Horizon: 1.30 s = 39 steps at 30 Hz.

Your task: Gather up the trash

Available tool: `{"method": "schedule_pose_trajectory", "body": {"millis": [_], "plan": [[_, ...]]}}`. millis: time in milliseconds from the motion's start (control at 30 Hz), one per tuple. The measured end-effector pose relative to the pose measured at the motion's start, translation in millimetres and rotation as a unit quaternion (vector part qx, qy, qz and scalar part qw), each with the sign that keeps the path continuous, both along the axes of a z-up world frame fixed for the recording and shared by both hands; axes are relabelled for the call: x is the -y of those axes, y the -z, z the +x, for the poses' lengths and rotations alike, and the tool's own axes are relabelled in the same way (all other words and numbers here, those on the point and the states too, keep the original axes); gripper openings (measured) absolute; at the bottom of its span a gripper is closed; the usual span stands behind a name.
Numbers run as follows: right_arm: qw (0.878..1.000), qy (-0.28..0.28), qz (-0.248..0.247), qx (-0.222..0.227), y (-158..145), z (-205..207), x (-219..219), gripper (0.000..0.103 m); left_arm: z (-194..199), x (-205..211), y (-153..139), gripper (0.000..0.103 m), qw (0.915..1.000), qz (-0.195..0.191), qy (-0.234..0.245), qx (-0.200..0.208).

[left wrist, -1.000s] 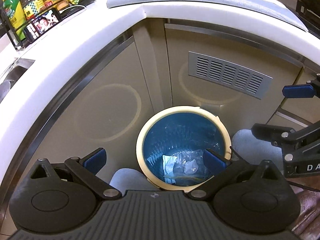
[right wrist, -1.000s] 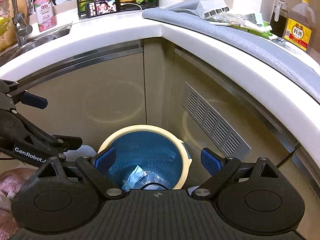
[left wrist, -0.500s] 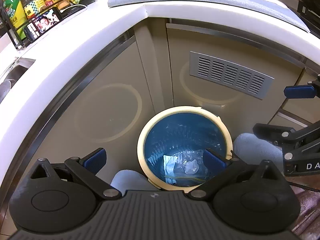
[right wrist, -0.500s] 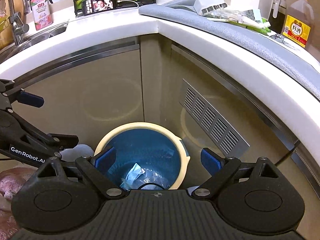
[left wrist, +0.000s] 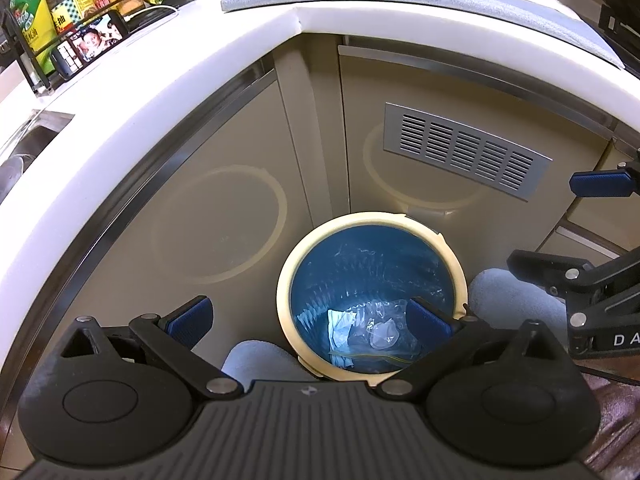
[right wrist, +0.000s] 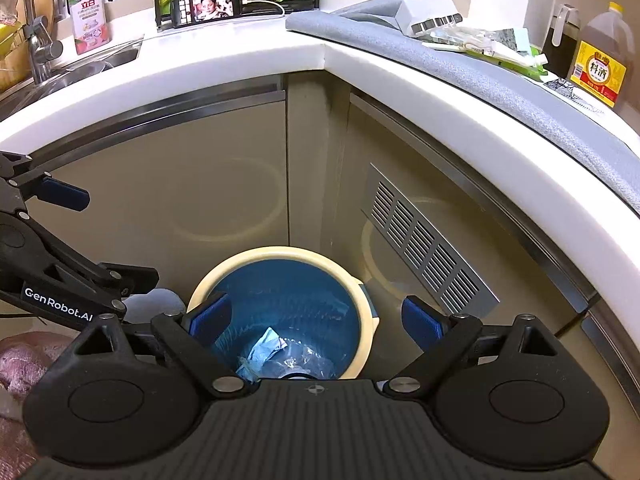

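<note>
1. Two claws hang over the bin [left wrist: 372,292] in the cabinet corner. Left claw [left wrist: 308,316] is spread wide and empty; right claw [right wrist: 316,318] likewise wide, nothing between its pads.
2. Bin: cream rim, blue liner [right wrist: 288,300]. On its bottom lie a crumpled blue-white paper [left wrist: 340,322] and a clear plastic wrapper [left wrist: 384,330]. So some trash is already in.
3. More litter sits on the tabletop [right wrist: 280,40]: a pile of wrappers [right wrist: 484,46] on the grey mat [right wrist: 500,76], well apart from the bin.
4. Judged step: go up for the next piece. Lift both claws clear of the tabletop edge first, approach the wrappers low and flat, and pinch one layer firmly; thin film will likely slip.
5. Oil bottle [right wrist: 600,60] stands near the pile; keep clear.
</note>
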State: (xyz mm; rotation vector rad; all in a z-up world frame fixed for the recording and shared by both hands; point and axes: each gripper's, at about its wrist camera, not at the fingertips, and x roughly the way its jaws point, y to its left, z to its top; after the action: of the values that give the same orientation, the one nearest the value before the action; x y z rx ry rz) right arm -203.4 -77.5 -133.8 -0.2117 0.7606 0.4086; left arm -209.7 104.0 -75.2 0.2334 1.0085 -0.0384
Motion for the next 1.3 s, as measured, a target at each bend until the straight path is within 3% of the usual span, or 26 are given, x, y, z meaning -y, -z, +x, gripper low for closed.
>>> {"method": "schedule_pose_trajectory", "body": {"millis": [633, 833, 1033, 1300], "plan": [[1.000, -0.001, -0.001, -0.001, 1, 1, -2, 0.095, 0, -2, 1, 0.103, 1.0000, 0.001, -0.001, 0.001], [1.000, -0.005, 0.000, 0.006, 1, 0, -3, 0.096, 1, -6, -6, 0.103, 0.9997, 0.005, -0.009, 0.023], [0.999, -0.002, 0.025, 0.043, -16, -1, 8, 0.097, 11, -10, -43, 0.103, 0.9971, -0.010, -0.009, 0.075], [0.989, 0.043, 0.091, 0.112, -75, 24, 40, 0.100, 53, -3, -114, 0.103, 0.9864, -0.018, 0.004, 0.163]]}}
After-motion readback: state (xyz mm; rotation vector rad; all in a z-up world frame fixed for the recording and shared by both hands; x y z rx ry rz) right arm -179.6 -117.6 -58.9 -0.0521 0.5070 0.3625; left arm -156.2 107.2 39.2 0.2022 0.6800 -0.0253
